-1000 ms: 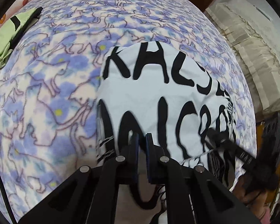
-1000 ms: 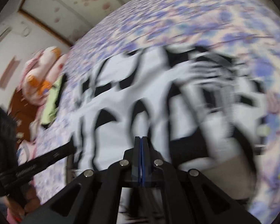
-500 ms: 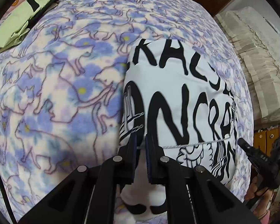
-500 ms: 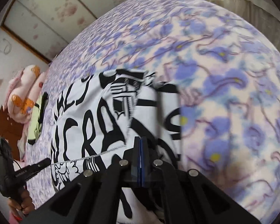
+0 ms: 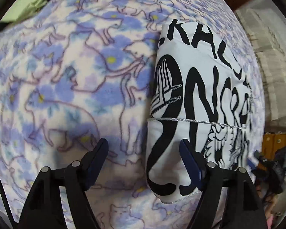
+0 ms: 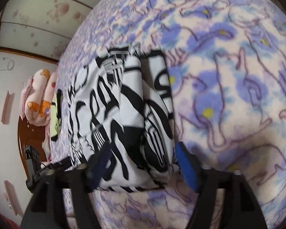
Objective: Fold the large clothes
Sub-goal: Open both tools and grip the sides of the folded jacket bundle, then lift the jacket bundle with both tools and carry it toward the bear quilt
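A: In the right half of the left wrist view, the folded white shirt (image 5: 198, 99) with big black letters lies flat on the bed blanket (image 5: 66, 76), the one printed with purple cats and flowers.

B: And the left gripper (image 5: 144, 150)?

A: Its jaws are opening, already wide. The shirt's near left edge lies between them, but neither blue pad presses on the cloth; the right finger hangs over the fabric, the left one over bare blanket.

B: What does the right wrist view give?

A: The same shirt (image 6: 124, 105), left of centre, a folded stack with its layers showing along the near edge. The right gripper (image 6: 143, 160) is opening too, its jaws standing wide. The shirt's near corner sits between the fingers, and the picture is blurred there, yet the pads appear clear of it.

B: Anything else?

A: A light green garment (image 5: 28, 5) at the upper left of the left view, well apart from the shirt. A pink stuffed toy (image 6: 38, 99) lies at the left of the right view.
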`<state>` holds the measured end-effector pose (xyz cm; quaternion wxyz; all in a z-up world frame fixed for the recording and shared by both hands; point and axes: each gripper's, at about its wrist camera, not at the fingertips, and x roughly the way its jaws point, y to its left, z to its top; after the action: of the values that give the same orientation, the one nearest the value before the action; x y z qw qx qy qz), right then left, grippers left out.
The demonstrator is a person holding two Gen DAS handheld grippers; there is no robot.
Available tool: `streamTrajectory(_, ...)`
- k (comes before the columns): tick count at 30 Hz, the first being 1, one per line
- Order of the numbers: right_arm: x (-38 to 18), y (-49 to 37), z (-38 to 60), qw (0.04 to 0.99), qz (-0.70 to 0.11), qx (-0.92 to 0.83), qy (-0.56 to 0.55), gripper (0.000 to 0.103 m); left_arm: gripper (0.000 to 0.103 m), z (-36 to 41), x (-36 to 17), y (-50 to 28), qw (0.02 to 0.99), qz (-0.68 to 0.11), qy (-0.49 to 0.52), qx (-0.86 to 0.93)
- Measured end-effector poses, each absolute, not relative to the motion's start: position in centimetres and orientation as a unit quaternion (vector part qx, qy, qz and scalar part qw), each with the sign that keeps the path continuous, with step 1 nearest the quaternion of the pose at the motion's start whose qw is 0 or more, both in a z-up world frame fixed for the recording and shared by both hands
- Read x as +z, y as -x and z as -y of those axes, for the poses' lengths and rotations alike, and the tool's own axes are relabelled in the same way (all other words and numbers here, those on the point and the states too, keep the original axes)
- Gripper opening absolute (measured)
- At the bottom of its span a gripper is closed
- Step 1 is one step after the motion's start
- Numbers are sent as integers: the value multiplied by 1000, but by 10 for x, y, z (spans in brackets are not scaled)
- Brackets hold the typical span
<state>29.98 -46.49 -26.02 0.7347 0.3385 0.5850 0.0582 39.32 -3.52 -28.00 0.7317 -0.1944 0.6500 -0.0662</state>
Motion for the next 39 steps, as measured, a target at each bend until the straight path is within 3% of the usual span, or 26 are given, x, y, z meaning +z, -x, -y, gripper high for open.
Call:
streamTrajectory(3, -273, -298, 465, 714, -595, 72, -361, 84, 84, 31, -291, -393, 709, -659, 231, -96)
streamTrajectory(19, -340, -329, 469, 615, -631, 195, -431, 90, 85, 56, -343, -417, 624, -690, 290, -224)
streamTrajectory(29, -351, -363, 461, 598, -612, 232, -462, 90, 96, 78, -347, -446, 631, -692, 251, -244)
streamTrajectory(39, -354, -380, 459, 598, -593, 242, -482, 90, 103, 83, -358, -458, 642, -681, 282, -213)
